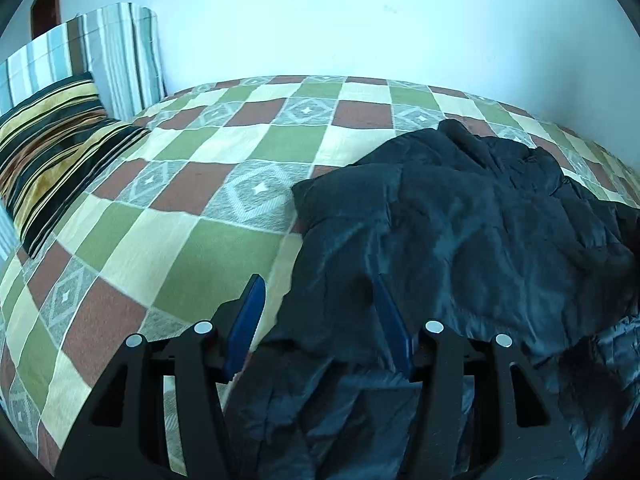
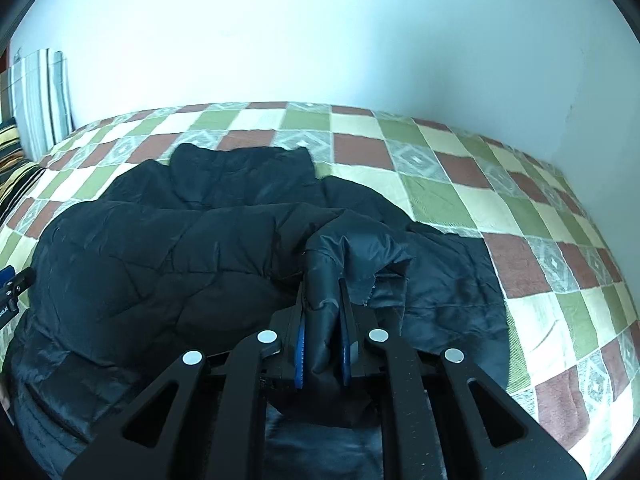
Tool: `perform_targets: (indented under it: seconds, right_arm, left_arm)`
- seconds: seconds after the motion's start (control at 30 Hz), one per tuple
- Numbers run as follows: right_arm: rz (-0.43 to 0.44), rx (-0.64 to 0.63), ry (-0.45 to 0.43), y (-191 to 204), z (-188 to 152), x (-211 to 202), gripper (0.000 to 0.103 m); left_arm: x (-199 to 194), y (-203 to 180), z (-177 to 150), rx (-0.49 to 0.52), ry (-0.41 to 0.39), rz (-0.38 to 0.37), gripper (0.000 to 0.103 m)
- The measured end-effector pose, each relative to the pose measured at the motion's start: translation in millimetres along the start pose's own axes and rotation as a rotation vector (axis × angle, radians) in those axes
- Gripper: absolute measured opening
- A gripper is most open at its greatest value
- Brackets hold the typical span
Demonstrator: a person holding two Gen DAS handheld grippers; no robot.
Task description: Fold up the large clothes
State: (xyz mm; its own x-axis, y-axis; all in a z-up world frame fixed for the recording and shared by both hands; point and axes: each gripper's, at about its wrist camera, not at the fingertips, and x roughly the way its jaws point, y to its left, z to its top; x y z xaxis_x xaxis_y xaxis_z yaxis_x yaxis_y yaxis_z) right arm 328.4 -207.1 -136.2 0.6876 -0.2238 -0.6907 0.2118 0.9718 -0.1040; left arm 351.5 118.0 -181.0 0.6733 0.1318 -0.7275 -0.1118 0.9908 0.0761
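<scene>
No readable text, label, brand, number or sign shows in either view.

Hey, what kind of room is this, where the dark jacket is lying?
Most likely a bedroom: the dark jacket lies on a bed with a checked bedspread, a striped pillow sits at its head, and a plain wall is behind.

Black jacket [image 2: 160, 248], checked bedspread [image 1: 192, 208] (green/cream/brown), striped pillow [image 1: 52, 148].
</scene>
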Motion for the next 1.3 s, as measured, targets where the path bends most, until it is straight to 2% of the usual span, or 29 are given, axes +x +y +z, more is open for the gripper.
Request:
perform_targets:
  seconds: [0.07,0.2,0.3,0.37,0.53,0.6,0.67,0.7,0.73,0.87,1.07,1.3]
  right_arm:
    - [-0.019,0.008,0.035,-11,-3,12,0.013]
    - [-0.003,0.011,0.124,-20,-15,43,0.014]
    - [-0.004,0.001,0.154,-18,-24,59,0.019]
    - [0.002,0.007,0.167,-19,-30,70,0.020]
    - [-0.010,0.005,0.145,-16,-32,71,0.020]
    - [0.001,0.016,0.134,-19,-30,65,0.024]
    - [-0.014,0.017,0.118,-21,-26,52,0.034]
    - [-0.016,0.019,0.100,-22,-23,43,0.042]
    - [-0.009,0.031,0.071,-25,-20,33,0.044]
    - [0.022,0.050,0.028,-23,-1,15,0.044]
    - [0.037,-0.005,0.035,1,19,40,0.044]
    - [0.038,-0.009,0.101,11,16,80,0.045]
  left_arm:
    - [11,-12,2,0.037,0.016,0.009,0.056]
    - [33,-29,0,0.090,0.057,0.030,0.059]
    - [43,-31,-2,0.101,0.075,0.031,0.065]
    - [53,-29,-4,0.087,0.103,0.007,0.066]
    - [55,-28,-6,0.083,0.102,0.005,0.067]
    - [47,-27,-5,0.086,0.095,0.015,0.066]
    - [31,-26,-3,0.085,0.078,0.028,0.065]
    - [23,-25,-1,0.079,0.061,0.021,0.065]
    - [11,-24,3,0.069,0.034,0.008,0.065]
    - [-6,-38,22,0.063,-0.019,-0.060,0.065]
    - [20,-81,36,0.119,0.000,-0.092,0.065]
    - [52,-103,35,0.155,0.058,-0.055,0.066]
